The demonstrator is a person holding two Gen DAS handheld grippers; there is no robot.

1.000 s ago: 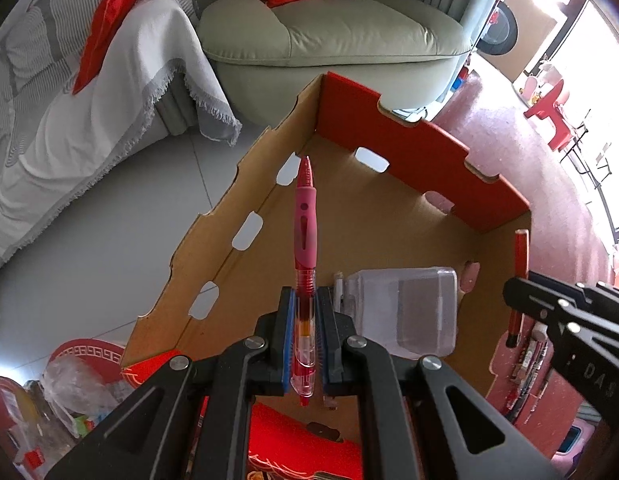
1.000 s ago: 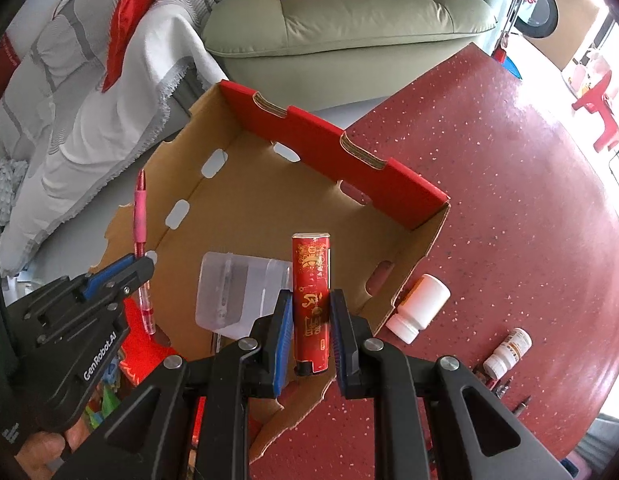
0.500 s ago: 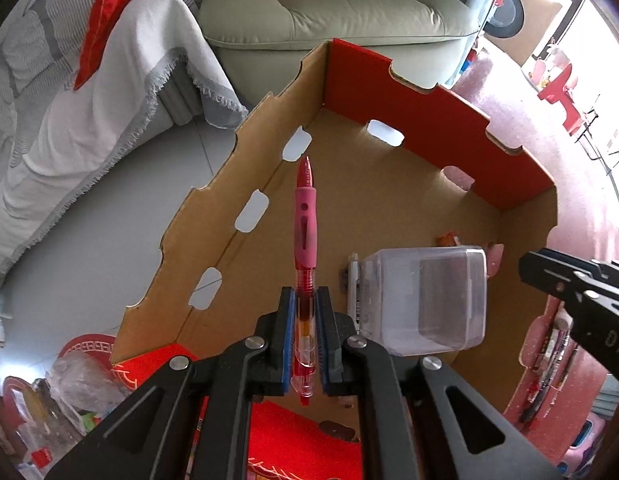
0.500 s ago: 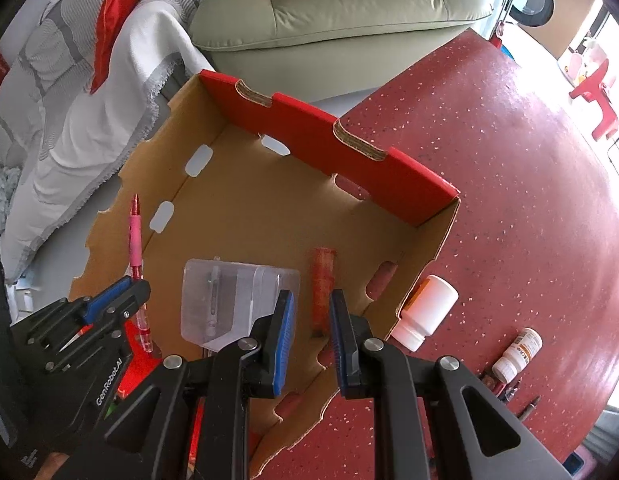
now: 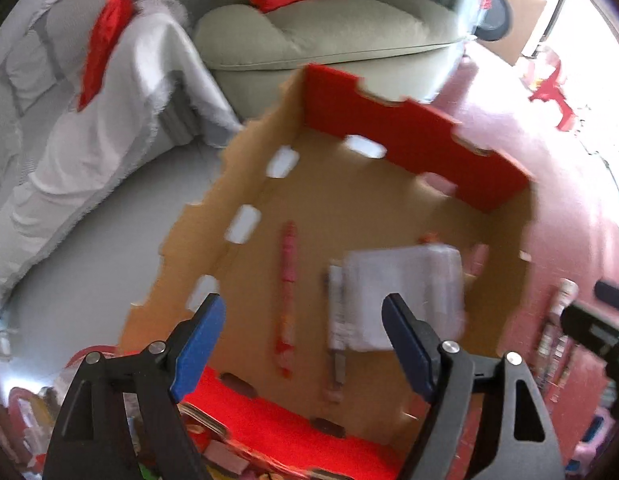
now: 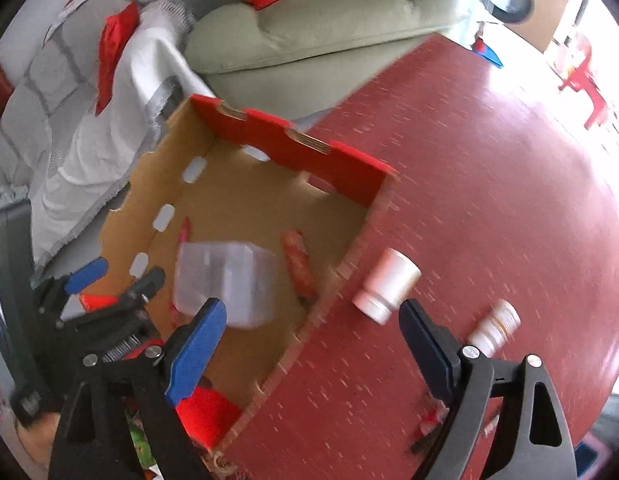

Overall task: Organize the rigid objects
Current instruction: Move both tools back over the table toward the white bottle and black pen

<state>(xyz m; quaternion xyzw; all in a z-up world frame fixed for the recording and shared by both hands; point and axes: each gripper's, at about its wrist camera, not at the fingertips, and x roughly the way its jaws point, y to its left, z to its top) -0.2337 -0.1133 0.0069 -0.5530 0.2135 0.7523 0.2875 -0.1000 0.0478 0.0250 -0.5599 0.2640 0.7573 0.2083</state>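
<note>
Inside box (image 5: 245, 160): pen (image 5: 287, 280), red tube (image 6: 297, 268) dropped; both grippers opening.

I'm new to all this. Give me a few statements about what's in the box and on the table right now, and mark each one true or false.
1. The pink pen lies on the floor of the cardboard box. True.
2. The left tongs grip the pen. False: their jaws are opening, with nothing pressed between them.
3. A clear plastic container sits inside the box. True.
4. The large white bottle is inside the box. False: it lies on the red table, just outside the box wall.
5. The right tongs hold the red tube. False: the tube lies in the box and the jaws are opening, empty.
</note>
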